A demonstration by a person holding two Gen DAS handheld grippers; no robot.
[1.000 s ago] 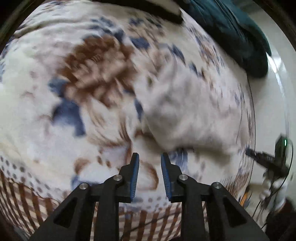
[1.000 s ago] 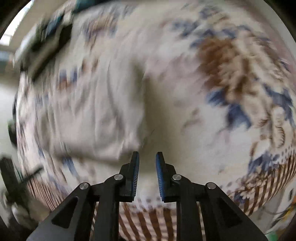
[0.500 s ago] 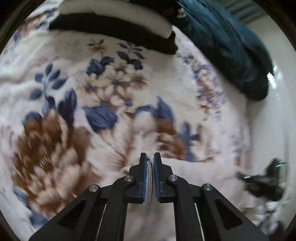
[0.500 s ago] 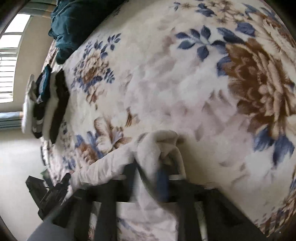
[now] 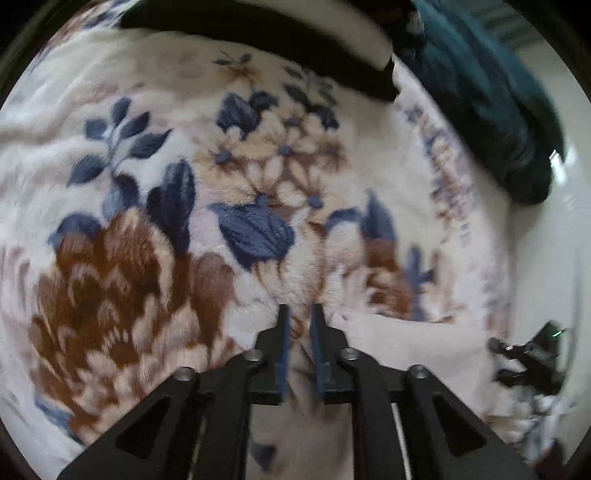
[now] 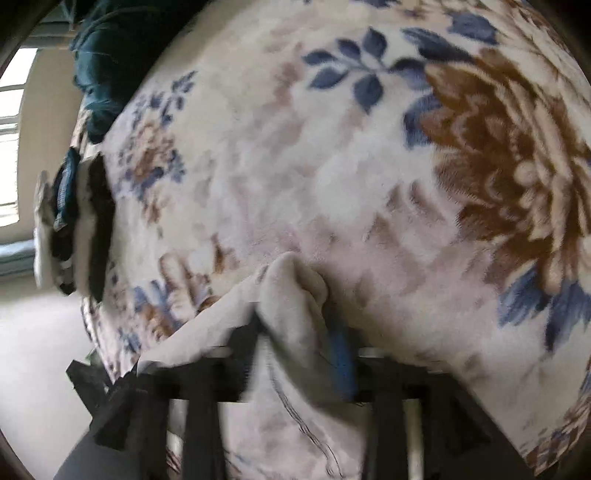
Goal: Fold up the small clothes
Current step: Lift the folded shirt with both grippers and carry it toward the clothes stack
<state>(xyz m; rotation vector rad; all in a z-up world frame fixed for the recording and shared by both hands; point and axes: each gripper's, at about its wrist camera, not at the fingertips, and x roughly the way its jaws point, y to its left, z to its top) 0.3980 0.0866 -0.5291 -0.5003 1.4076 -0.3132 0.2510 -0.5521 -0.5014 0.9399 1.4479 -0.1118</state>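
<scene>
A small cream garment (image 5: pixel 406 347) lies on the floral blanket (image 5: pixel 258 184) at the near edge. My left gripper (image 5: pixel 298 314) stands slightly open at the garment's left corner, with cloth low between the fingers. In the right wrist view the garment (image 6: pixel 295 295) bunches up between the blurred fingers of my right gripper (image 6: pixel 295 321). The right gripper looks closed around that bunched fold, and the cloth hides the fingertips.
A stack of folded black and white clothes (image 5: pixel 258 33) sits at the far side of the blanket; it also shows in the right wrist view (image 6: pixel 74 221). A dark teal cover (image 5: pixel 498 110) lies at the back right. The bed edge and floor (image 6: pixel 37 350) are to the left.
Half a second ago my left gripper was shut on the garment's edge; now its fingers have parted. The right gripper still holds bunched cloth and has moved a little over the blanket.
</scene>
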